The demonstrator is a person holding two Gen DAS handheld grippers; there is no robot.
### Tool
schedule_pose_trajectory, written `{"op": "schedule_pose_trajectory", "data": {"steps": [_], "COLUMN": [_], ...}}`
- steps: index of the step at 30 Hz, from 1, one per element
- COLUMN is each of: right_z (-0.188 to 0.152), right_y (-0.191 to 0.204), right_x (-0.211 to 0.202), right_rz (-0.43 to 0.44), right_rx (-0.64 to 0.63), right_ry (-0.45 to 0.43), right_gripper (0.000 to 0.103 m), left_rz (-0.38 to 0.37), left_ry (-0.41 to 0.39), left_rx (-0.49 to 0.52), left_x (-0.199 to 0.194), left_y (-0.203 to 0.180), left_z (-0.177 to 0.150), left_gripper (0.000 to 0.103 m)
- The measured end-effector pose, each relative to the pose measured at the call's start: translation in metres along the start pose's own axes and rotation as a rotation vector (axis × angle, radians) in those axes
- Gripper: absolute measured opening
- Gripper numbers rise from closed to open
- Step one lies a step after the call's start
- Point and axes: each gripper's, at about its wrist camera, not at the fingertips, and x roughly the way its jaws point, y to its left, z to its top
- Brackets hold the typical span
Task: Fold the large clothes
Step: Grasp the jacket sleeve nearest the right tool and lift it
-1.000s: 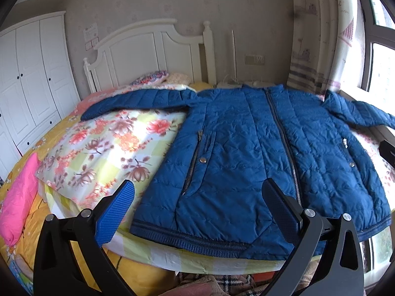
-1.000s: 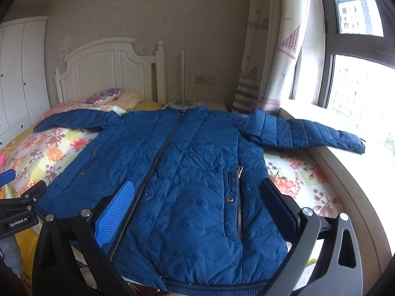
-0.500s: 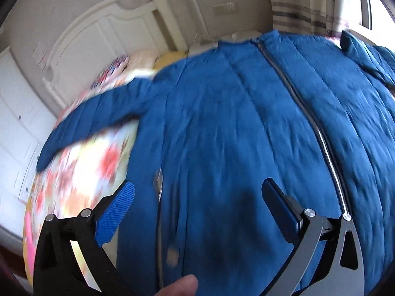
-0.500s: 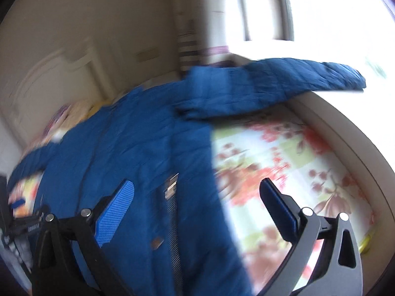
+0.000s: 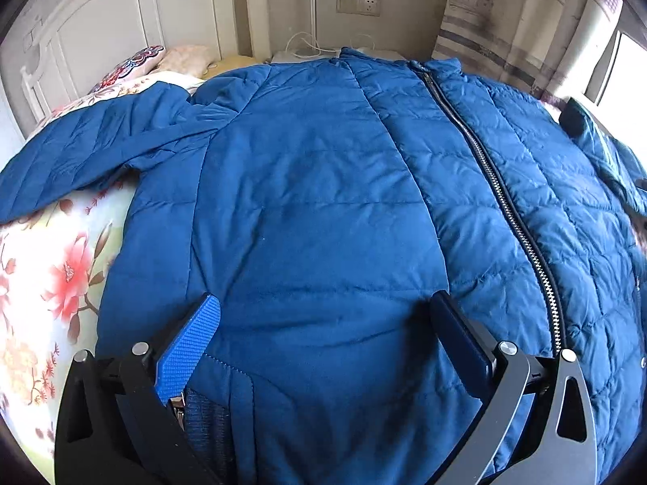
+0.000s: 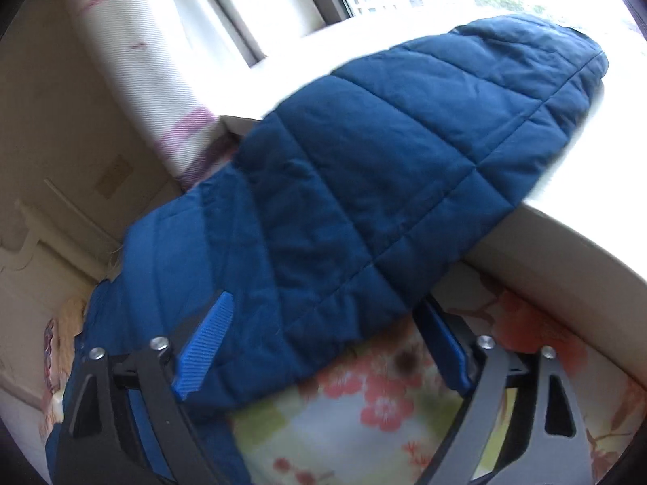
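Note:
A large blue quilted jacket (image 5: 323,186) lies front up on the bed with its zip (image 5: 501,202) closed and its left sleeve (image 5: 81,153) spread out to the side. My left gripper (image 5: 323,323) hovers low over the jacket's left front panel near a pocket, jaws wide open, with only flat fabric between the fingers. In the right wrist view the other sleeve (image 6: 404,153) stretches onto the window sill. My right gripper (image 6: 327,335) straddles that sleeve's lower edge. Its jaws are closing with the sleeve between them, and the pads do not visibly press on it.
The floral bedsheet (image 5: 48,283) shows left of the jacket, and the bedsheet (image 6: 384,416) also shows under the sleeve. A white headboard (image 5: 121,20), pillows (image 5: 137,64) and a wall socket (image 5: 358,4) are at the back. The window sill (image 6: 546,250) and curtain (image 6: 161,81) border the bed's right side.
Both grippers have come forward and down over the jacket. The right one swung towards the window-side sleeve and rolled, and its fingers stand closer together than before.

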Motion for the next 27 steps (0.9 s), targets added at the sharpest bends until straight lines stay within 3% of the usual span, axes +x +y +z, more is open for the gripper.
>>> {"op": "schedule_pose_trajectory", "data": {"steps": [1,2,3,5,8,12,15,18,20,21,23,25,26,27], "right_z": [0.003,0.005,0.007,0.011,0.016,-0.004,-0.057,-0.139,-0.193,-0.218,-0.238,-0.231,-0.217,-0.206], "right_y": [0.0,0.002,0.004,0.015,0.052,0.129,0.197,0.247,0.269,0.273,0.269,0.259,0.254,0.251], "right_x": [0.004,0.006,0.006,-0.005,-0.024,-0.045,-0.056,-0.058,-0.041,-0.024,0.006,0.008,0.008,0.008], "right_rz": [0.003,0.038,0.06,0.075,0.052,0.062,0.14,0.244,0.237,0.202,0.126,0.145,0.162,0.176], "right_rx": [0.002,-0.005,-0.015,-0.071,-0.229,-0.508,-0.777,-1.071,-1.262,-1.346,-1.404,-1.371,-1.318,-1.269], "right_ry": [-0.008,-0.019,-0.027,-0.09,-0.215,-0.322,-0.353,-0.301,-0.175,-0.08,0.012,-0.014,0.033,0.069], "right_gripper": [0.055,0.028,0.016,0.01,0.008,0.008,0.008,0.008,0.009,0.017,0.028,0.043,0.06,0.065], "left_rz": [-0.001,-0.003,-0.012,-0.022,-0.006,0.014,0.009,0.007,0.0,-0.002,-0.009,-0.014,-0.015,-0.013], "left_ry": [0.003,0.003,-0.001,-0.008,-0.01,-0.015,-0.018,-0.021,-0.023,-0.023,-0.026,-0.029,-0.029,-0.029], "left_rx": [0.001,0.0,-0.008,-0.022,-0.027,-0.037,-0.042,-0.042,-0.045,-0.046,-0.049,-0.054,-0.054,-0.053], "left_x": [0.0,0.001,0.0,-0.003,-0.005,-0.008,-0.009,-0.01,-0.01,-0.011,-0.011,-0.011,-0.012,-0.011], "left_y": [0.0,0.001,0.003,0.005,0.004,0.002,0.003,0.003,0.005,0.005,0.006,0.006,0.007,0.007], "left_z": [0.0,0.001,0.0,-0.002,-0.005,-0.009,-0.01,-0.01,-0.01,-0.01,-0.01,-0.01,-0.01,-0.01], "left_gripper": [0.099,0.099,0.099,0.099,0.099,0.099,0.099,0.099,0.099,0.099,0.099,0.099,0.099,0.099]}}
